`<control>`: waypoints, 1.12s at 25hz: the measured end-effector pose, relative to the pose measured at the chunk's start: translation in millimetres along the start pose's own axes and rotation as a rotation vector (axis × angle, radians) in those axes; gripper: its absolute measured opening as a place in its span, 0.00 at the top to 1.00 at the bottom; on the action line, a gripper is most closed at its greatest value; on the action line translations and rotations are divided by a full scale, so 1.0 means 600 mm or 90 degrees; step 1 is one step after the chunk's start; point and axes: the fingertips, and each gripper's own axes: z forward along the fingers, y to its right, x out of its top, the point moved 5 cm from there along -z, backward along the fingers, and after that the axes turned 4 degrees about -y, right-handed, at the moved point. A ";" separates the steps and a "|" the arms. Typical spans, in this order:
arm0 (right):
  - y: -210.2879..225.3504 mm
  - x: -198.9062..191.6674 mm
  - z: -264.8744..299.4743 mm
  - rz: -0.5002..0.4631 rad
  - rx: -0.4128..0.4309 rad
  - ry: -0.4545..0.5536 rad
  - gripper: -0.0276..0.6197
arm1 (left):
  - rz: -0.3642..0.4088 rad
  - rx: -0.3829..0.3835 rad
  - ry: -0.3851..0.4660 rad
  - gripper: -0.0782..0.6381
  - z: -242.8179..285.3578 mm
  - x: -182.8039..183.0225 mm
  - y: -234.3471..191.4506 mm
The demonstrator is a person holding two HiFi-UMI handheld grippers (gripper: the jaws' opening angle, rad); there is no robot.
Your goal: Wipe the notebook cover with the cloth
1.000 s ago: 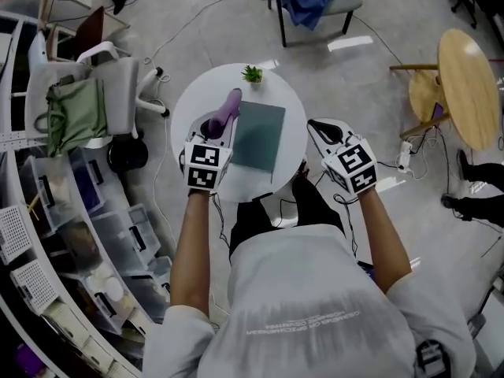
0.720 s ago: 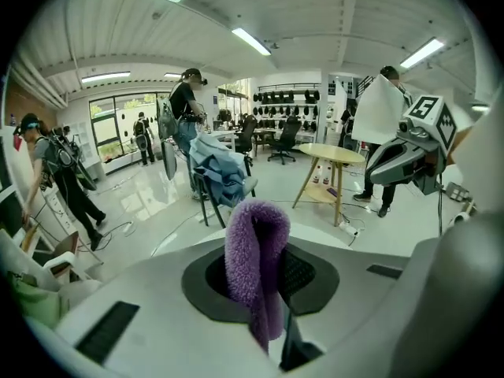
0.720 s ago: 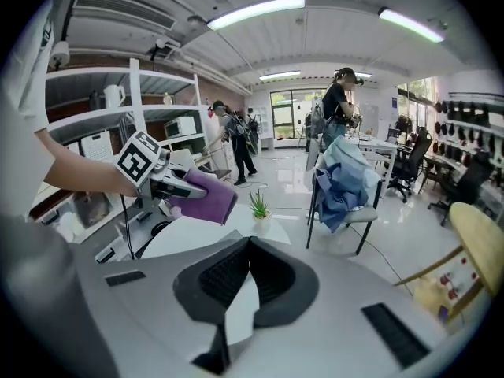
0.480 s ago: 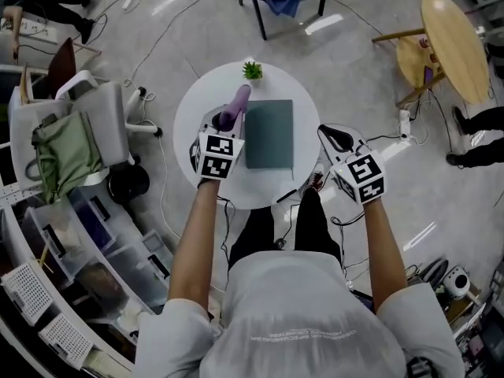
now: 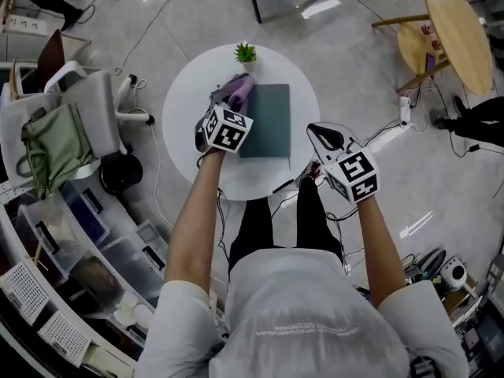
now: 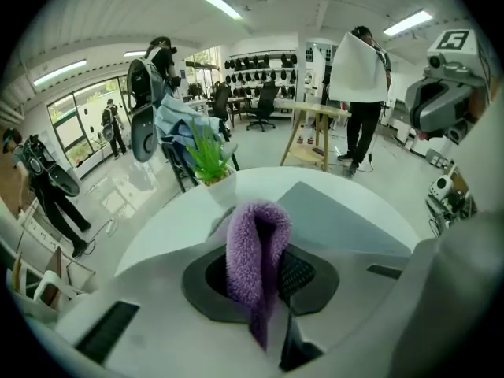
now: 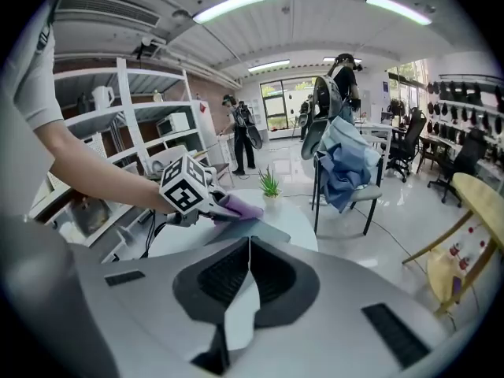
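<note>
The left claw [image 5: 227, 103] is clenched on a fuzzy purple cloth [image 5: 237, 91]. The left gripper view shows the cloth [image 6: 256, 250] folded upright between the jaws, one end hanging below them. From the head view the cloth sits at the far left corner of the dark teal rectangular notebook [image 5: 268, 121], and in the right gripper view its tip [image 7: 239, 208] appears to touch that corner. The notebook lies flat on the round white worktop [image 5: 187, 101], just in front of a small green potted plant [image 5: 245, 52] near the far rim. The right claw [image 5: 324, 135] is clenched with nothing in it, its jaws pressed together [image 7: 248, 264], and it hangs beside the worktop's right rim, apart from the notebook.
</note>
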 end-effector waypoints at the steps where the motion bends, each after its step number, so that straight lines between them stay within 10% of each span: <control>1: 0.000 -0.003 0.000 0.000 0.002 -0.001 0.95 | 0.010 -0.004 -0.010 0.81 0.009 -0.006 0.006; 13: 0.011 -0.031 -0.022 0.000 0.006 -0.017 0.95 | 0.036 0.000 -0.030 0.81 0.009 -0.031 0.042; 28: -0.072 -0.033 -0.021 -0.009 0.014 -0.015 0.95 | 0.009 -0.107 -0.033 0.81 -0.049 -0.112 0.126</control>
